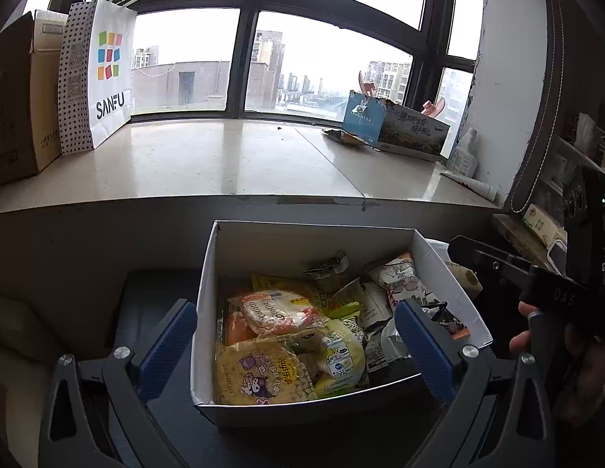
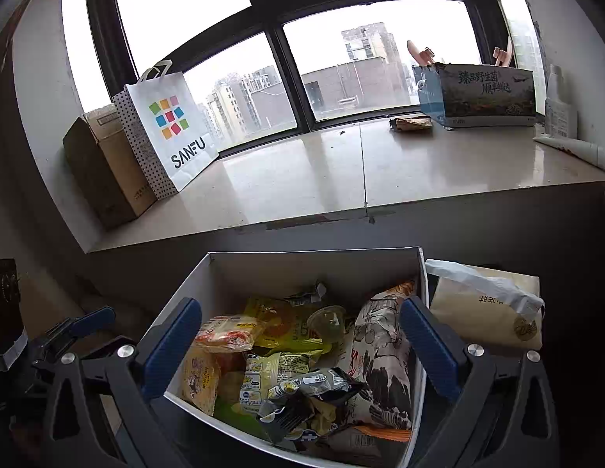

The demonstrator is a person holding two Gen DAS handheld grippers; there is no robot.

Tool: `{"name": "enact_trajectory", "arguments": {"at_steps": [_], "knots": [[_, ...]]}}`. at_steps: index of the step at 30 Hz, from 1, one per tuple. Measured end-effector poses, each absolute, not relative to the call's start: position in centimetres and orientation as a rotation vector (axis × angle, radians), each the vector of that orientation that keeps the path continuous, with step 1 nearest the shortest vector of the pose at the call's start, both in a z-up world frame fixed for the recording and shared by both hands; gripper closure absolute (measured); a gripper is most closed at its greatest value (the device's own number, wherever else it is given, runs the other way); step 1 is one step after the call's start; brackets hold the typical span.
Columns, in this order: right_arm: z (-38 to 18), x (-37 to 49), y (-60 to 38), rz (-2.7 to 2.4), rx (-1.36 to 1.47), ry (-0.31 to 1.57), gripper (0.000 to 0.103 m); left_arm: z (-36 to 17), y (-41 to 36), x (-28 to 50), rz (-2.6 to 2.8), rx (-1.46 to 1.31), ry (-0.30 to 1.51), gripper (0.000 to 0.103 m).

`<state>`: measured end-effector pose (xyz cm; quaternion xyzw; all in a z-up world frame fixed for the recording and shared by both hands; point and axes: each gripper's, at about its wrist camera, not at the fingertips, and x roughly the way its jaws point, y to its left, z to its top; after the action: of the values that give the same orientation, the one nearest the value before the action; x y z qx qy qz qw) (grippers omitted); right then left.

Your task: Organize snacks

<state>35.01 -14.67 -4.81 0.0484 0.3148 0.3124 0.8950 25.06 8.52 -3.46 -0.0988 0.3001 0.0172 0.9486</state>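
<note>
Hovering over a white box (image 1: 208, 312) crammed with snack packets (image 1: 279, 351), the left gripper (image 1: 294, 335) and right gripper (image 2: 302, 347) both have fingers spread wide, holding nothing. Packets look heaped loosely, so closing on one may drag a neighbour out, and a finger could catch the thin box wall.
</note>
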Motion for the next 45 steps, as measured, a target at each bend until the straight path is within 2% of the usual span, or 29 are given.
{"name": "enact_trajectory", "arguments": {"at_steps": [4,12,17,30,36,45], "knots": [[-4.4,33.3,-14.5,0.630,0.034,0.625,0.000,-1.9,7.7,22.1,0.091,-0.134,0.547,0.000],[-2.0,25.3,-15.6,0.578,-0.129,0.432,0.000,0.3,6.1,14.7,0.122,-0.108,0.461,0.000],[-2.3,21.2,-17.7,0.596,-0.063,0.470,0.000,0.9,4.4,9.7,0.130,-0.088,0.410,0.000],[-1.6,8.6,-23.1,0.633,-0.003,0.526,0.000,-0.4,0.0,-0.5,0.062,-0.170,0.519,0.000],[-1.5,5.9,-23.4,0.648,-0.040,0.506,0.000,-0.2,-1.5,-1.9,0.046,-0.151,0.528,0.000],[-2.1,6.3,-23.1,0.609,-0.063,0.531,0.000,-0.4,-1.7,-1.1,0.034,-0.147,0.547,0.000]]}}
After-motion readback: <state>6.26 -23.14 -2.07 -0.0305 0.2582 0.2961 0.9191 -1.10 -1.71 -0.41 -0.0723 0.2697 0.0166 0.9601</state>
